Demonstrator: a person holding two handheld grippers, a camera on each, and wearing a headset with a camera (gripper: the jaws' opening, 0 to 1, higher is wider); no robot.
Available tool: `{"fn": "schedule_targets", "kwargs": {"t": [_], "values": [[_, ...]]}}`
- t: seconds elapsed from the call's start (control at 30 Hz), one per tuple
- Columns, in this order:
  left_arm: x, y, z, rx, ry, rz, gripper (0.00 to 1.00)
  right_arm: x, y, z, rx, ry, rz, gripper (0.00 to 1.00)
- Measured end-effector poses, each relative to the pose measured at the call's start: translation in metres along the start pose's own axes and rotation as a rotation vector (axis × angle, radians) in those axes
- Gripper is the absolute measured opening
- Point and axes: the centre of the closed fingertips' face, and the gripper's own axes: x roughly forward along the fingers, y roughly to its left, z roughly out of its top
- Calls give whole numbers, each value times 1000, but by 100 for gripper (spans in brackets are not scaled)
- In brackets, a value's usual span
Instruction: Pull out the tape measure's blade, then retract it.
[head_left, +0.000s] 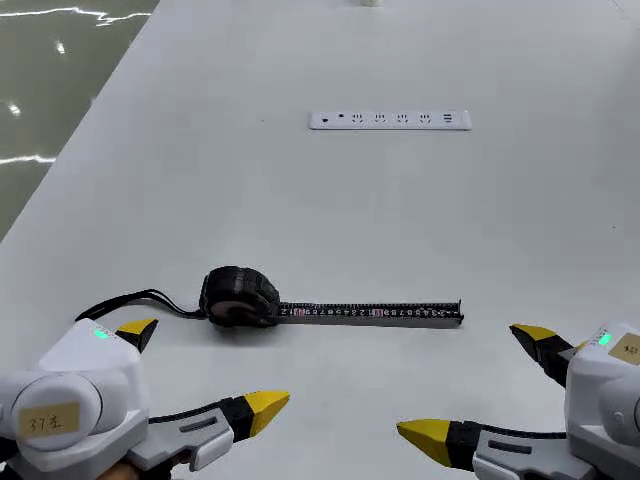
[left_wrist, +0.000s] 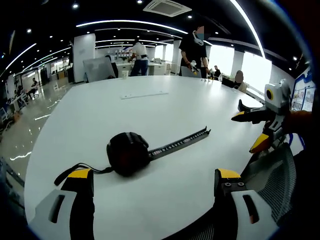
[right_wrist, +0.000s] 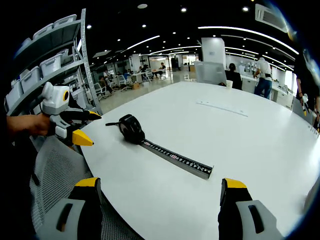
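Note:
A black tape measure (head_left: 240, 296) lies on the white table (head_left: 330, 210), its wrist strap (head_left: 135, 299) trailing left. Its blade (head_left: 372, 313) is drawn out to the right and lies flat, ending in a hook (head_left: 459, 311). My left gripper (head_left: 205, 365) is open near the front edge, left of and in front of the case, holding nothing. My right gripper (head_left: 470, 385) is open too, in front of the blade's end. The case (left_wrist: 127, 153) and blade (left_wrist: 180, 143) sit ahead of the left jaws. In the right gripper view the case (right_wrist: 131, 128) and blade (right_wrist: 177, 158) lie beyond the jaws.
A white power strip (head_left: 389, 120) lies flat farther back on the table. The table's left edge (head_left: 90, 105) borders a shiny green floor. People stand at the far end of the room (left_wrist: 192, 47); shelving with bins (right_wrist: 50, 65) stands beside the table.

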Motion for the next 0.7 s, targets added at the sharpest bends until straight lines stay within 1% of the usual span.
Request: {"fn": "schedule_targets", "kwargs": {"t": [0.17, 0.37, 0.5, 0.57, 0.7], "values": [[1, -1, 2, 2, -3, -2, 98, 1, 0, 1, -4, 0, 9, 99], [4, -4, 5, 1, 5, -4, 98, 3, -1, 3, -15, 2, 24, 99], [8, -4, 9, 4, 11, 2, 98, 4, -5, 3, -29, 9, 37, 99], [11, -4, 11, -9, 15, -1, 98, 4, -6, 3, -36, 13, 48, 99], [15, -5, 14, -11, 15, 2, 97, 4, -9, 2, -48, 20, 57, 99]]}}
